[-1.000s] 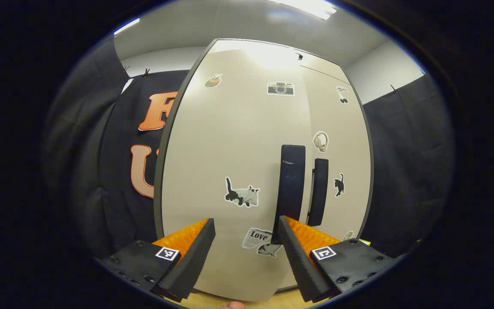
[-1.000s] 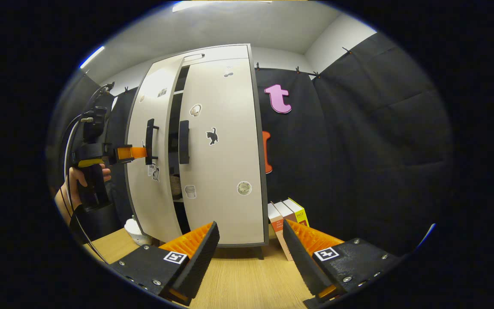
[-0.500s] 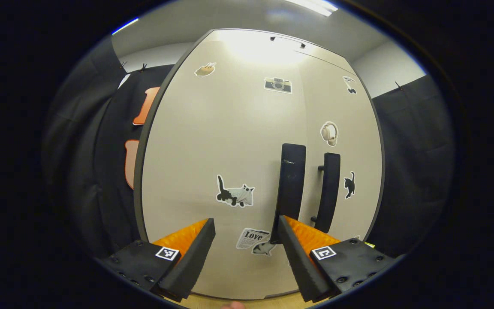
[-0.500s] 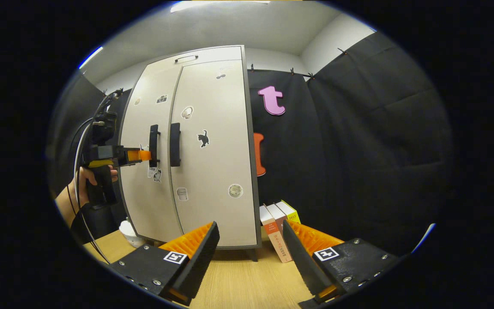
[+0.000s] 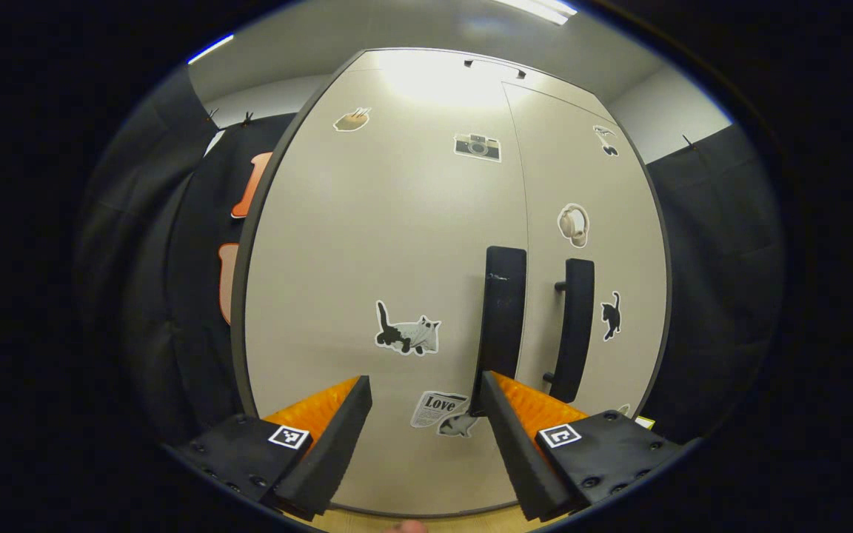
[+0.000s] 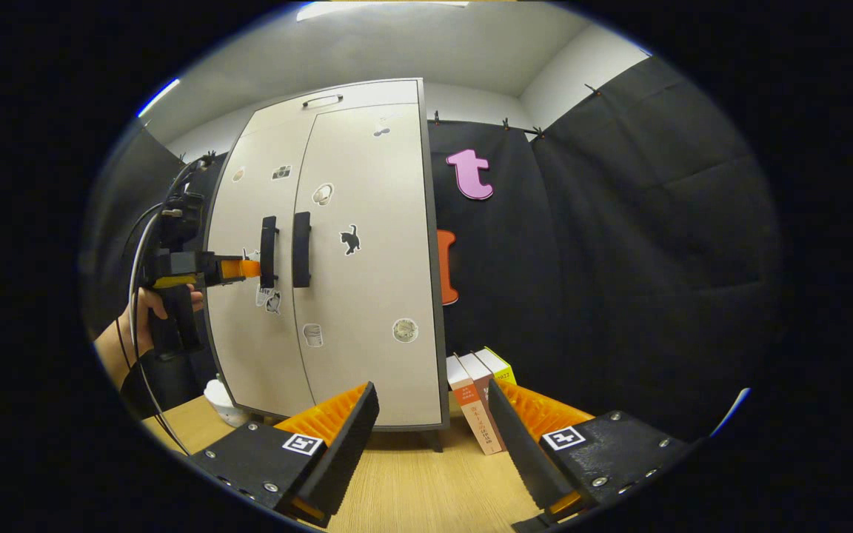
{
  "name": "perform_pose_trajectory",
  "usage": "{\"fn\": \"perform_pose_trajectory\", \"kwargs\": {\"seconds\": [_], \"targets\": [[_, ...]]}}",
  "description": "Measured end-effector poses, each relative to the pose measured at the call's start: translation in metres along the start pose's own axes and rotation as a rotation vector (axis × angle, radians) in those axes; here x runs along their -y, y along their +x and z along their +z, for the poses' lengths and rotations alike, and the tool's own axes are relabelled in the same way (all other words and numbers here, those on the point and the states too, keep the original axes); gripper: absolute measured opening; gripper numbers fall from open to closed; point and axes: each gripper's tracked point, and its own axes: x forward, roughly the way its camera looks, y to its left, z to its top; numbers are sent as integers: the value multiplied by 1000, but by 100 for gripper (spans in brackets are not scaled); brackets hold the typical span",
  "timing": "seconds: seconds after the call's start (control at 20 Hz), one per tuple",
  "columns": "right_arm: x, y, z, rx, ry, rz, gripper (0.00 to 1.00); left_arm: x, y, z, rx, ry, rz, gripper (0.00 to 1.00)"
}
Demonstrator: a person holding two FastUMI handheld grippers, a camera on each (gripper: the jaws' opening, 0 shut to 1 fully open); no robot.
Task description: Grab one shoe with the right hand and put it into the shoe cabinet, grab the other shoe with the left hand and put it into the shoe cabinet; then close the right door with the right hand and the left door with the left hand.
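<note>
- Left gripper view: nearest, the left gripper [image 5: 423, 403] stands with its fingers spread wide and nothing between them. Its right finger [image 5: 504, 437] sits just beside the lower end of the black upright bar handle [image 5: 502, 326] of the left door; whether they touch cannot be told.
- Just beyond, the pale flat left door [image 5: 382, 259] of the tall shoe cabinet lies straight ahead of the fingers and looks flush with the right door [image 5: 589, 185]. The handle's long axis runs up and down, slightly right of the gripper's midline.
- Right gripper view: the right gripper [image 6: 430, 414] is likewise wide open and empty, hanging over the light wooden floor [image 6: 412, 488], well apart from the cabinet.
- Farther left, a hand [image 6: 141, 318] holds the left gripper at the left handle; it is plainly the nearer one.
- Both doors read as closed, so the shoes are judged to be hidden inside; likely only pulling straight back remains.
- Far right of the cabinet's foot, a few upright books [image 6: 480, 396] lean against the dark cloth wall.
</note>
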Motion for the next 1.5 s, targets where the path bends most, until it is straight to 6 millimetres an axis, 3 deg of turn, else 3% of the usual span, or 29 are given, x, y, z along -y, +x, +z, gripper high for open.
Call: {"fn": "perform_pose_trajectory", "kwargs": {"seconds": [0.35, 0.6, 0.75, 1.15, 1.5], "targets": [[-25, 6, -3, -5, 16, 60, 92, -23, -81, 23, 53, 9, 31, 96], [-46, 11, -6, -15, 23, 116, 92, -46, -146, -11, 17, -1, 99, 96], [-56, 11, -7, -20, 17, 142, 92, -60, -174, -33, 1, 0, 139, 96], [-60, 6, -17, -38, 14, 151, 92, -72, -220, -69, -29, 43, 199, 96], [-59, 0, -15, -31, 11, 142, 92, -67, -232, -79, -39, 0, 207, 96]]}}
